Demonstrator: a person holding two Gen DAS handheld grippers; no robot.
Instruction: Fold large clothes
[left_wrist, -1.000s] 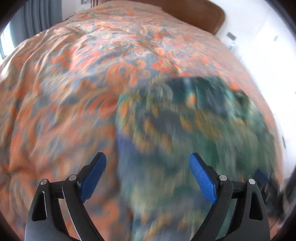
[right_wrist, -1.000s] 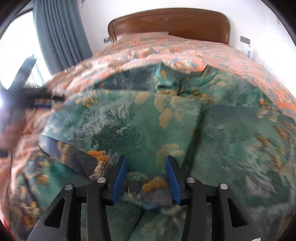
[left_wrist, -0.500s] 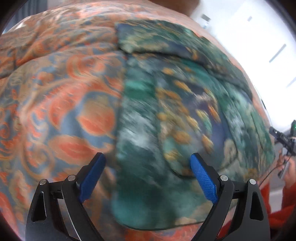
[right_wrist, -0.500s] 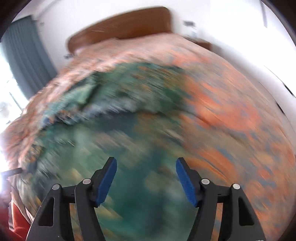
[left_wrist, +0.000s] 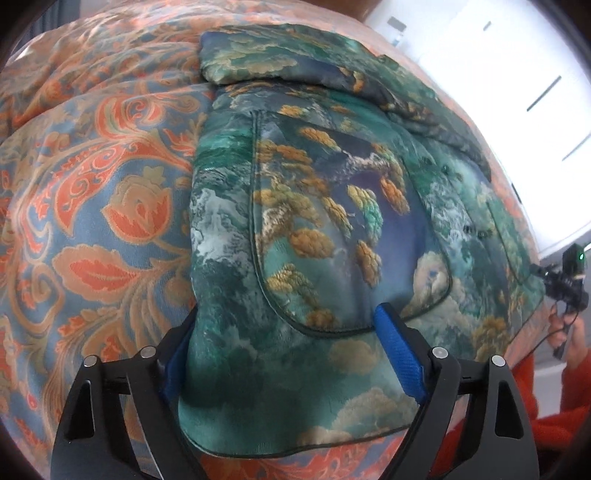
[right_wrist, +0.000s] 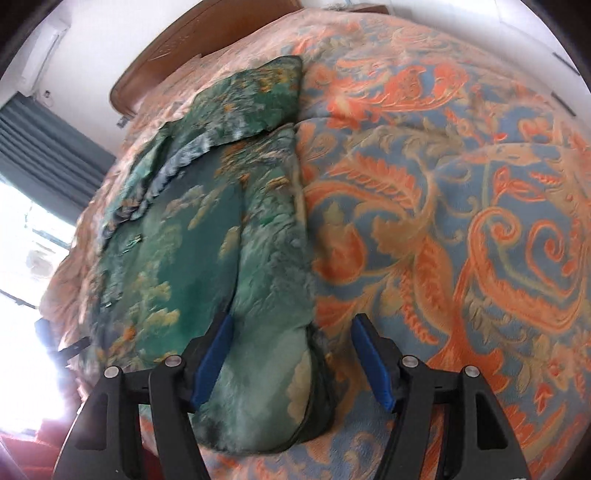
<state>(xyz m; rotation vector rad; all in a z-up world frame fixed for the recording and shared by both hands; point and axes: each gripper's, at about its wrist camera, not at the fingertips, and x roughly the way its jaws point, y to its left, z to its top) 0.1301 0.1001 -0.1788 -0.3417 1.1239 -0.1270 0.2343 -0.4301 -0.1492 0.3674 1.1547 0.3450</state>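
A green garment (left_wrist: 332, 221) printed with gold trees and clouds lies flat on the bed, its sleeves folded in across the top. My left gripper (left_wrist: 288, 332) straddles its near left hem corner. The left pad is half hidden behind the cloth's edge, the right pad (left_wrist: 399, 354) rests on top, and the jaws are closing. In the right wrist view the same garment (right_wrist: 221, 240) runs away from me. My right gripper (right_wrist: 291, 325) stands open over its near right hem corner, the cloth's edge lying between the fingers.
An orange and blue paisley bedspread (left_wrist: 92, 221) (right_wrist: 443, 221) covers the whole bed. A wooden headboard (right_wrist: 166, 55) and grey curtain (right_wrist: 44, 147) stand at the far end. A hand in a red sleeve (left_wrist: 517, 424) shows at the right edge.
The right gripper let go of the fold it pinched and swung to the garment's right hem corner. The left gripper moved from beside the garment to its left hem corner.
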